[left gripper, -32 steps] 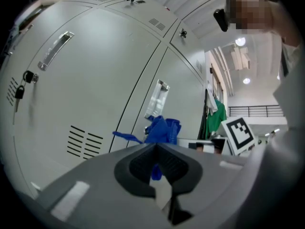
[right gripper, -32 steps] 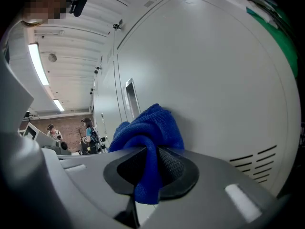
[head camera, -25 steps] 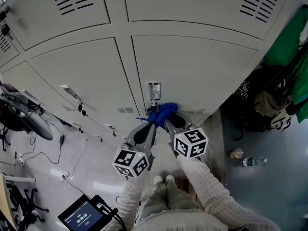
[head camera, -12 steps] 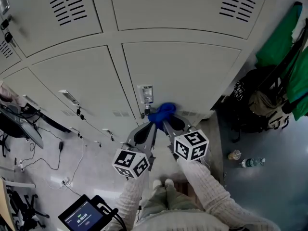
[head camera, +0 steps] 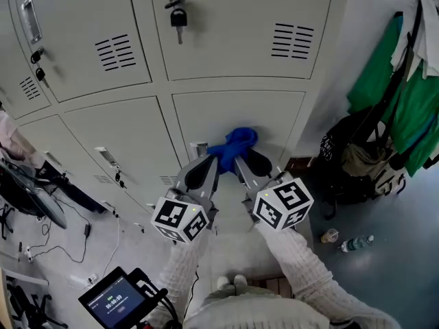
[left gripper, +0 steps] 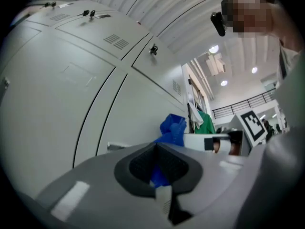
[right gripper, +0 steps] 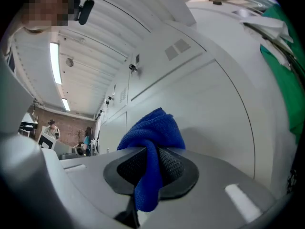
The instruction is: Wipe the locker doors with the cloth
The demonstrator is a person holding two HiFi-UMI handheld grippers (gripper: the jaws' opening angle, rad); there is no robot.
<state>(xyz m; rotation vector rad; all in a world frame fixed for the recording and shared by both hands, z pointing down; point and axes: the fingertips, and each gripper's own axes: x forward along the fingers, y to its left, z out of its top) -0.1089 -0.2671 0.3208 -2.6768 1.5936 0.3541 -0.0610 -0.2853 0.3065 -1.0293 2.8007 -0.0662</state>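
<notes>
A bunched blue cloth (head camera: 234, 147) is pressed against a grey lower locker door (head camera: 240, 118), near its left edge. Both grippers hold it from below. My left gripper (head camera: 214, 162) is shut on a corner of the blue cloth (left gripper: 172, 132), which shows between its jaws. My right gripper (head camera: 238, 160) is shut on the blue cloth (right gripper: 151, 137), with a fold hanging down over its pads. The locker door (right gripper: 205, 104) fills the right gripper view behind the cloth. A handle plate (head camera: 199, 148) sits just left of the cloth.
Above are upper lockers, one with a padlock (head camera: 178, 19). Green clothes (head camera: 405, 94) and dark bags (head camera: 357, 163) hang at the right. A bottle (head camera: 353, 242) lies on the floor. Cables and a chair (head camera: 41, 197) are at the left, a screen device (head camera: 113, 299) below.
Both grippers have carried the cloth up the locker door, from beside the lower handle plate. The head view has tilted up, so the upper lockers and padlock now show.
</notes>
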